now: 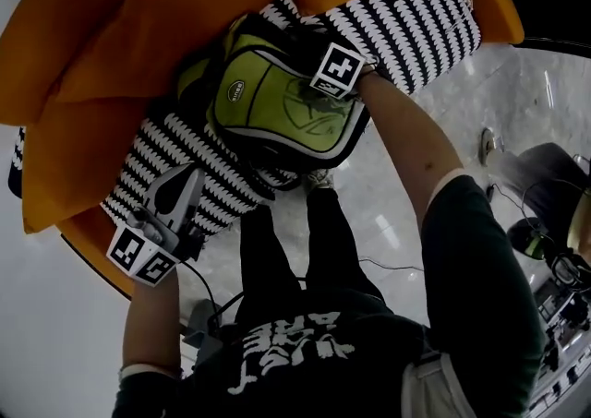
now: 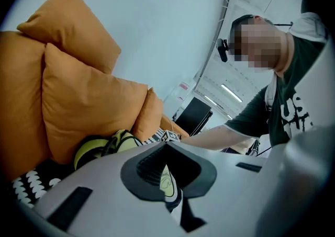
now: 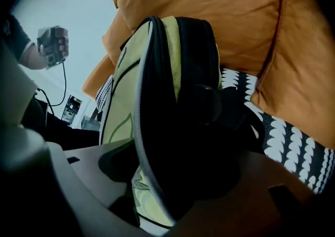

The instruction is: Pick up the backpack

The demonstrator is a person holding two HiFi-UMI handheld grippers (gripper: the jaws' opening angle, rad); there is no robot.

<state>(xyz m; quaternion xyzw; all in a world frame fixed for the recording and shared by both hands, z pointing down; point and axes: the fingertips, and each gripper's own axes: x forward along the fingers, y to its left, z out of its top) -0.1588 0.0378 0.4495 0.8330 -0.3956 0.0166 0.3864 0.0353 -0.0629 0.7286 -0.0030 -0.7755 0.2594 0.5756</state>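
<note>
A green and black backpack lies on a black-and-white patterned seat cushion, leaning against orange pillows. My right gripper reaches down onto the pack's upper right end. In the right gripper view the pack's zippered edge fills the gap between both jaws, so that gripper is shut on it. My left gripper hovers over the cushion's front edge, left of the pack and apart from it. Its jaws stand together with only a thin slit, through which the backpack shows.
Orange pillows back the seat on the far side. Glossy pale floor lies to the right, with cables and dark equipment at the right edge. The person's legs stand against the seat front.
</note>
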